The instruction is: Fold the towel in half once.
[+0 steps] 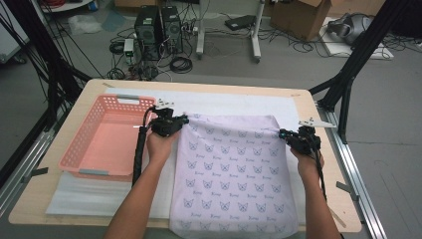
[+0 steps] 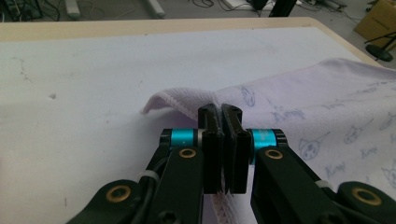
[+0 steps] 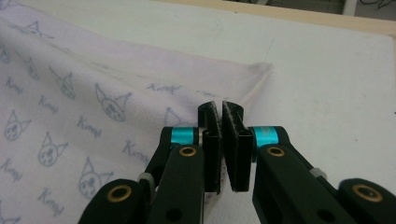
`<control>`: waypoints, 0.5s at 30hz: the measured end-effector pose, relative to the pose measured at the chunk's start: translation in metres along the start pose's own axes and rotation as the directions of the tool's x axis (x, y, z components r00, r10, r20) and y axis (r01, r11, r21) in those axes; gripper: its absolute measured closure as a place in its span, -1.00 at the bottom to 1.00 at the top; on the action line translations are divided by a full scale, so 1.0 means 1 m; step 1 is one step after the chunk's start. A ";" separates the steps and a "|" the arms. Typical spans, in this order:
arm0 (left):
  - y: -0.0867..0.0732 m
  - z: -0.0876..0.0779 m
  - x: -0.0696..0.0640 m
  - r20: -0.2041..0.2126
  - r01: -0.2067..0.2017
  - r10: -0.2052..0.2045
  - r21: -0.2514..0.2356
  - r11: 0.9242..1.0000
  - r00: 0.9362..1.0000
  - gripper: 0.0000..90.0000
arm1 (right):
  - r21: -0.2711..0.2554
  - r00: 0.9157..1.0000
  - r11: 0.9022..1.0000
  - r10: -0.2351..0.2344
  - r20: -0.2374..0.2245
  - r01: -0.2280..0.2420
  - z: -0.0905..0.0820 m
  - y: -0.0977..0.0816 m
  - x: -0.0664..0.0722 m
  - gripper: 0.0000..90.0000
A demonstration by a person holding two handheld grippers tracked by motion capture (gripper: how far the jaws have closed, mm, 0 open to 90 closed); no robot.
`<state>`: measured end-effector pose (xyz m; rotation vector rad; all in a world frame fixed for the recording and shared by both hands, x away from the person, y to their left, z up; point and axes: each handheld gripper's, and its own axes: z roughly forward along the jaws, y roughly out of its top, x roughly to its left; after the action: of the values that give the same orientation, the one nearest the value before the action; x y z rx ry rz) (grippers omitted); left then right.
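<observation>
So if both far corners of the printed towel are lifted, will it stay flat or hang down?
Probably it hangs limp: the towel is thin cloth, and its near edge already droops over the table edge. It looks light. Each hand-held gripper, left and right, pinches a corner, so the middle may sag.

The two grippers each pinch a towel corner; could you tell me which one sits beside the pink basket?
The left gripper; the right gripper is across the towel from the basket.

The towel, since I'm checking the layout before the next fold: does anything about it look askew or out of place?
Mostly tidy. The towel lies flat, pinched at its far corners by the left gripper and right gripper. Its near edge hangs over the table front, and the far-left corner curls up slightly. The pink basket sits empty beside it.
</observation>
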<state>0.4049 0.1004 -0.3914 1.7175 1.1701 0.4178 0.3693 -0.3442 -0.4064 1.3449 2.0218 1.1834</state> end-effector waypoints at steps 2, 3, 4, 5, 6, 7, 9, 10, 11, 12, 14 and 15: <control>0.002 -0.007 -0.004 0.015 -0.002 0.002 -0.006 1.000 1.000 0.93 | 0.000 1.000 1.000 -0.008 -0.001 0.008 -0.008 -0.001 0.003 0.92; 0.003 -0.011 -0.007 0.023 -0.004 0.004 -0.006 1.000 1.000 0.93 | -0.003 1.000 1.000 -0.011 -0.002 0.011 -0.010 -0.001 0.004 0.92; 0.002 -0.014 -0.008 0.029 -0.006 0.006 -0.011 1.000 1.000 0.93 | -0.001 1.000 1.000 -0.017 -0.002 0.017 -0.015 -0.002 0.005 0.92; 0.000 -0.017 -0.010 0.043 -0.002 0.002 -0.010 1.000 0.999 0.93 | -0.004 1.000 1.000 -0.020 -0.005 0.020 -0.019 -0.003 0.006 0.92; -0.002 -0.018 -0.011 0.056 -0.002 0.002 -0.003 1.000 0.998 0.93 | -0.008 1.000 1.000 -0.020 -0.009 0.020 -0.023 -0.005 0.007 0.92; -0.004 -0.020 -0.011 0.064 -0.004 0.004 0.001 1.000 0.998 0.93 | -0.006 1.000 1.000 -0.021 -0.013 0.021 -0.028 -0.006 0.008 0.92; -0.010 -0.025 -0.013 0.079 0.006 -0.006 0.003 1.000 0.997 0.93 | -0.003 0.999 1.000 -0.026 -0.023 0.026 -0.035 -0.009 0.009 0.92; -0.013 -0.028 -0.013 0.089 0.012 -0.013 0.002 1.000 0.996 0.93 | -0.005 0.999 0.999 -0.032 -0.025 0.032 -0.037 -0.010 0.009 0.92; -0.015 -0.031 -0.015 0.093 0.008 -0.008 0.003 1.000 0.996 0.93 | -0.004 0.999 1.000 -0.031 -0.032 0.030 -0.040 -0.011 0.010 0.92; -0.018 -0.035 -0.016 0.096 0.002 -0.002 0.004 1.000 0.995 0.93 | -0.004 0.999 0.999 -0.032 -0.036 0.032 -0.043 -0.013 0.011 0.92; -0.021 -0.041 -0.019 0.105 -0.011 0.010 0.008 1.000 0.994 0.93 | -0.003 0.998 0.999 -0.042 -0.046 0.042 -0.048 -0.016 0.014 0.92; -0.023 -0.044 -0.020 0.108 -0.011 0.010 0.004 1.000 0.994 0.93 | 0.000 0.997 0.999 -0.048 -0.052 0.048 -0.051 -0.017 0.015 0.92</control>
<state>0.3527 0.1081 -0.3860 1.7292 1.0855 0.3247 0.3165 -0.3541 -0.3922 1.2712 2.0800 1.2075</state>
